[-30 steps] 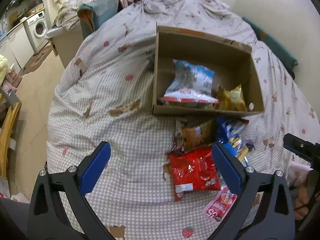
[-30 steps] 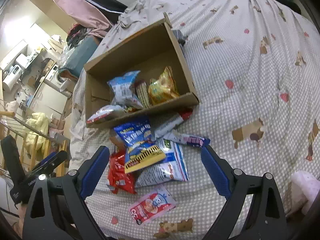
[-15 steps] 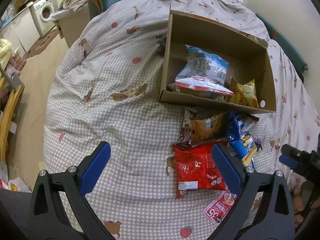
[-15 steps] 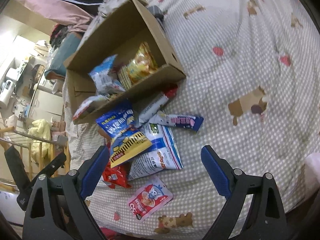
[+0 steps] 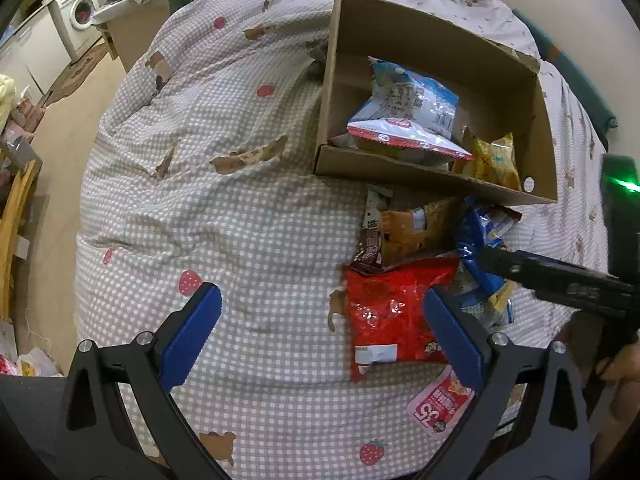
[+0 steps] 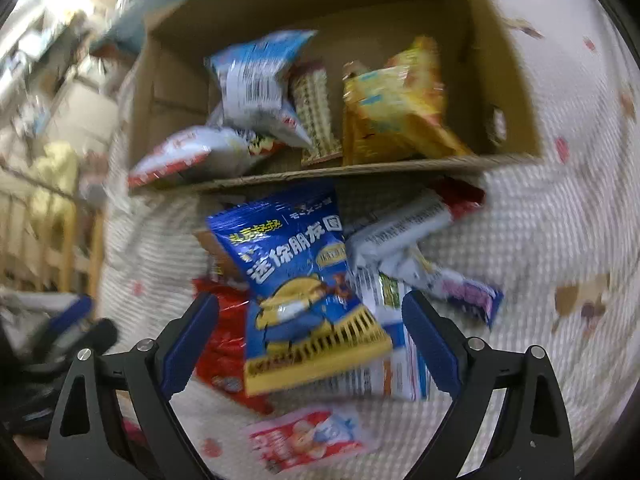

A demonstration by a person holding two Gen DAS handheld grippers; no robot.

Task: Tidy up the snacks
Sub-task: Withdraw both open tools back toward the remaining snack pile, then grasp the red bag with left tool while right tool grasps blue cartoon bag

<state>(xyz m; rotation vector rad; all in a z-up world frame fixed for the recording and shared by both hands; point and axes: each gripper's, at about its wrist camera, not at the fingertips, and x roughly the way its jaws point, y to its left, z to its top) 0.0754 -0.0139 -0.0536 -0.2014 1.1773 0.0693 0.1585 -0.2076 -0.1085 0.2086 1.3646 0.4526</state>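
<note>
1. The right gripper (image 6: 310,338) has its blue-padded jaws spread wide and grips nothing; they stand either side of the blue snack bag (image 6: 298,292), but this view is blurred and I cannot tell whether the pads touch it.
2. The left gripper (image 5: 320,334) is also wide open and empty, above the checked bedcover (image 5: 224,216) near its front edge, with its right pad over the edge of the red snack bag (image 5: 394,312).
3. The bedcover, printed with strawberries and bears, carries everything else.
4. The cardboard box (image 5: 404,172) sits toward the far right of the bedcover, open side up.
5. Inside the box, a pale blue and white bag (image 5: 412,100) leans on a white bag with a red edge (image 5: 412,136) toward the left, and a yellow bag (image 5: 494,160) stands in the near right corner.
6. Against the box's near wall lies a loose pile: the red snack bag is at the left, and the blue snack bag lies on top at its right.
7. A brown-and-orange packet (image 5: 400,232) lies between the red bag and the box wall.
8. A small pink sachet (image 5: 438,402) lies alone, nearest the front edge of the bedcover.
</note>
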